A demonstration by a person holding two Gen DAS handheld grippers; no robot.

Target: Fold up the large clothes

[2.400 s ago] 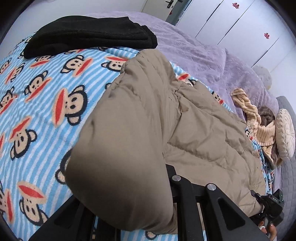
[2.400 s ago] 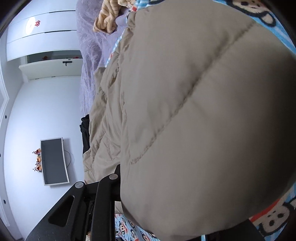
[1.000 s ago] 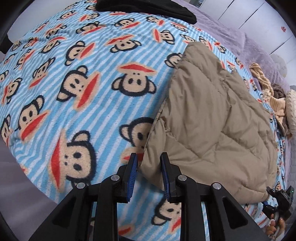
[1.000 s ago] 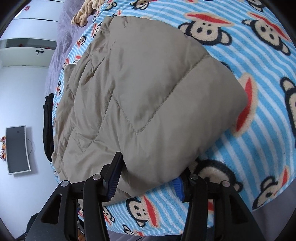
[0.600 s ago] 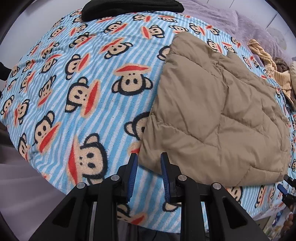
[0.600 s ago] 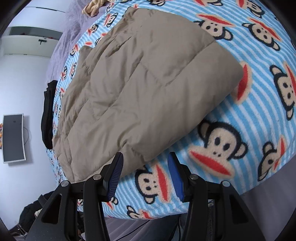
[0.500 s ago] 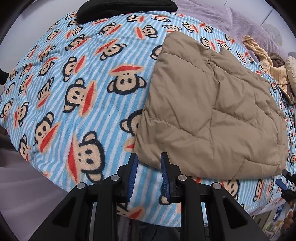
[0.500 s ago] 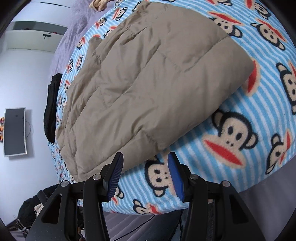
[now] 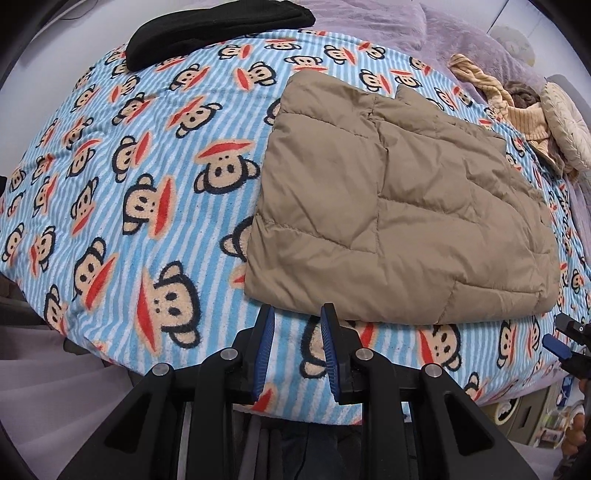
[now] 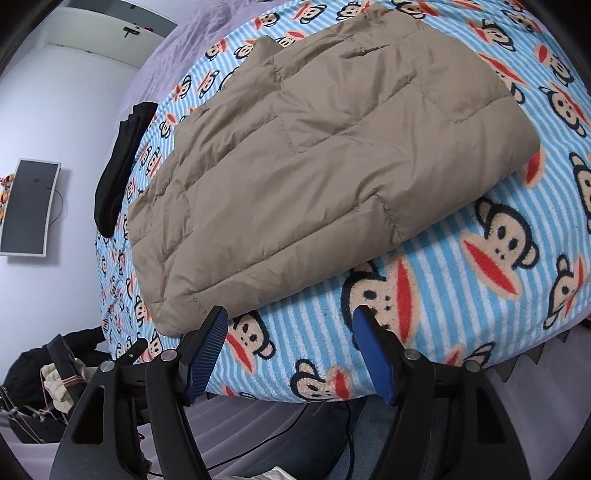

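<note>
A tan quilted jacket (image 9: pixel 399 206) lies folded into a flat rectangle on the monkey-print blanket (image 9: pixel 110 177). In the right wrist view the same jacket (image 10: pixel 317 147) fills the upper middle. My left gripper (image 9: pixel 295 317) hovers just off the jacket's near-left corner, open, nothing between its blue pads. My right gripper (image 10: pixel 290 321) is open wide below the jacket's near edge, over the blanket (image 10: pixel 461 280), and holds nothing. The right gripper (image 9: pixel 565 341) also shows at the far right of the left wrist view.
A folded black garment (image 9: pixel 218 26) lies at the blanket's far left corner, also seen as a black garment (image 10: pixel 122 162). A beige knit garment (image 9: pixel 495 99) and a round cushion (image 9: pixel 565 125) sit at the far right. Purple bedding (image 9: pixel 424 33) lies behind. A monitor (image 10: pixel 29 206) hangs on the wall.
Both grippers let go of the jacket, which now lies flat and folded. They have pulled back toward the bed's near edge, and the right one has opened wider.
</note>
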